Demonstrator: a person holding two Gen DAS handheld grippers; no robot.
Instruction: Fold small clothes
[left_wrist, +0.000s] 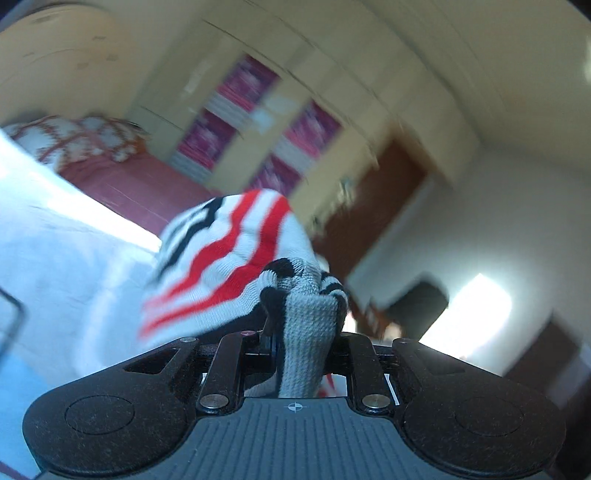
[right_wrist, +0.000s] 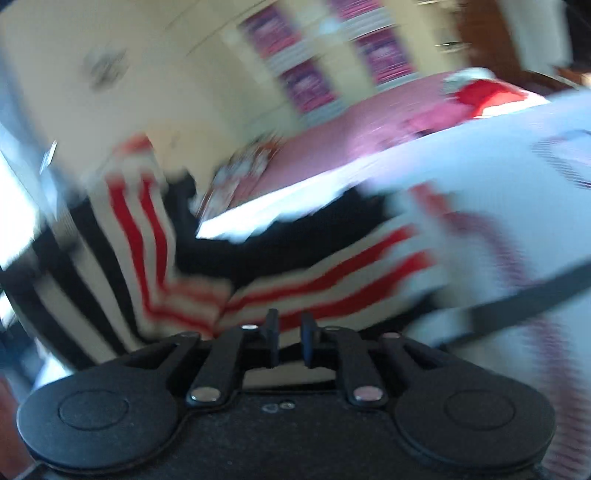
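A white knit garment (left_wrist: 229, 251) with red and black stripes hangs lifted in front of the left wrist camera. Its grey ribbed edge (left_wrist: 306, 332) is bunched and pinched in my left gripper (left_wrist: 301, 328), which is shut on it; the cloth hides the fingertips. In the right wrist view the same striped garment (right_wrist: 332, 291) stretches across just beyond my right gripper (right_wrist: 290, 328). Its two fingers stand a little apart with a bare gap and nothing pinched between them. The view is heavily blurred.
A white cloth-covered surface (left_wrist: 66, 258) lies below, with a pale printed garment (right_wrist: 561, 166) and a dark strap (right_wrist: 535, 299) on it. Behind are a maroon bed with a patterned pillow (left_wrist: 77, 136), a cream wardrobe (left_wrist: 258, 122) and a brown door (left_wrist: 388, 192).
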